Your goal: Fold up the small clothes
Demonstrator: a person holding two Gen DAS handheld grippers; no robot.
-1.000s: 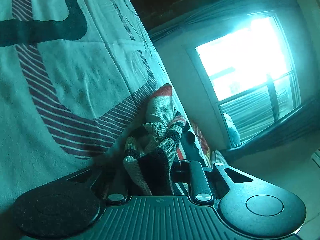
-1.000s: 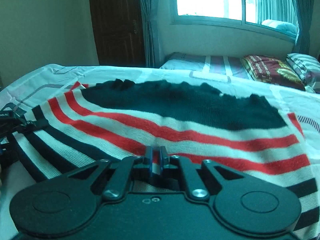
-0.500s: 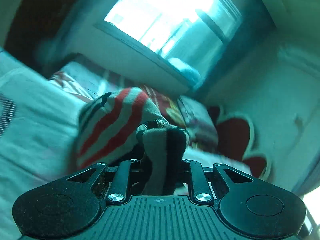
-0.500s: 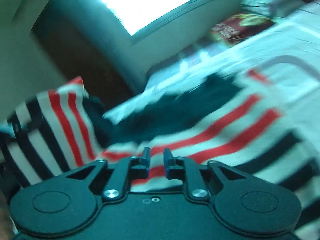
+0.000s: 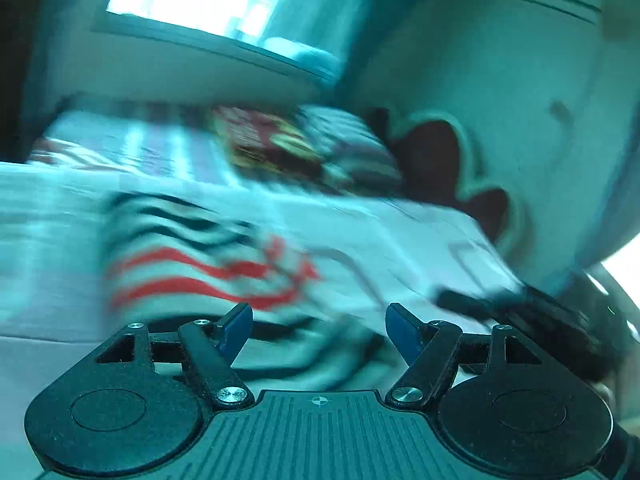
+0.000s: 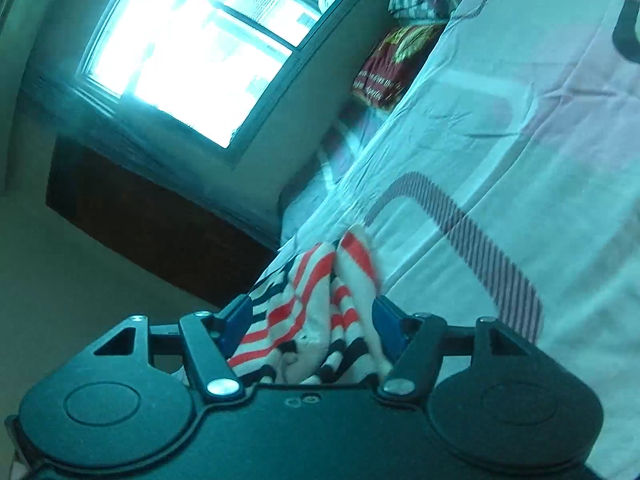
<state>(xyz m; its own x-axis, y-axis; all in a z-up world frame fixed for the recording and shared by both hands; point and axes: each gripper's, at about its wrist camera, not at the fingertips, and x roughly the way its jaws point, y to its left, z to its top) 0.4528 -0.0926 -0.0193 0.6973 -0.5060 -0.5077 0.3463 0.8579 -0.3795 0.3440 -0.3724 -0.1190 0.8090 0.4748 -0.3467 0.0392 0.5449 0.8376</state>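
Left gripper wide, empty, over the striped knit lying bunched on the bed; right gripper wide too, cloth slack between its fingers, probably just released.

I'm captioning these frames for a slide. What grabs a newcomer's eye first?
The red, white and dark striped garment, bunched between the spread fingers of the right tool on the pale patterned bedsheet. Next, the glaring window above it. In the blurred left view, the left tool is open and empty.
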